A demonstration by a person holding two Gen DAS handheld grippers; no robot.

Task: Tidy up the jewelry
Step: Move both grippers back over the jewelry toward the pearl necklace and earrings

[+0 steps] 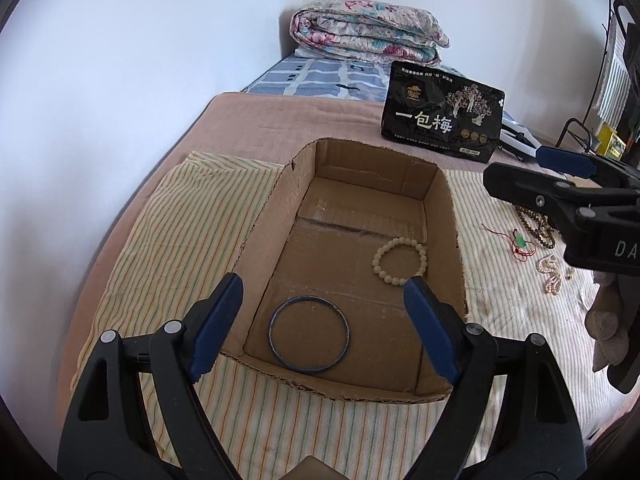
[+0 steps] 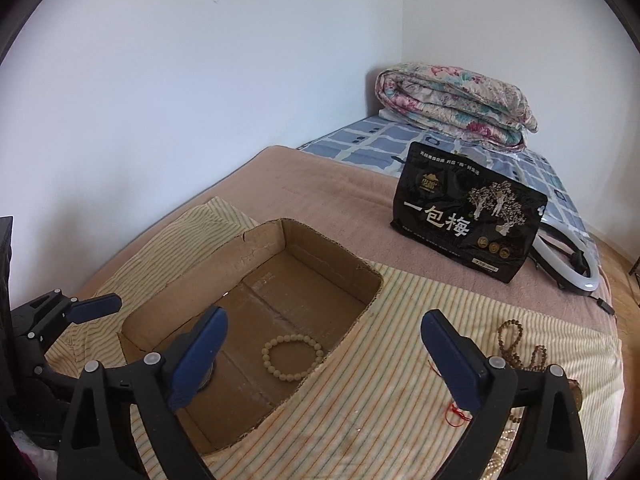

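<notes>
So the box [image 1: 444, 216] sits on a striped cloth [image 1: 132, 264] on the bed, and two pieces are already in it: a dark bangle [image 1: 309, 334] near the front wall and a pale bead bracelet [image 1: 399, 261] toward the right wall, well apart from each other. More jewelry lies loose on the cloth to the right of the box: brown beads [image 2: 516, 344], a red cord [image 1: 516, 244] with a small green pendant, and a little pile of pearls [image 1: 551, 276].

Handling-wise, my guess is everything here is light. The bangle looks stiff, so a pinch across the rim at any point should do, though a thin hard ring could slip or flip out of the pads. The bead strands are floppy and will drape and swing, so I'd grab a bunch near the middle. The cord is the fiddly one, thin and flat against the cloth; going for the pendant seems safer. Pearls might scatter if they aren't strung, can't tell from here.

Left gripper [image 1: 322, 306] hangs over the front of the box, tilted down, jaws spread wide with nothing between them. Right gripper [image 2: 324, 350] hovers over the box's right edge, also angled down, jaws wide apart and empty, the bead bracelet lying below the gap.
</notes>
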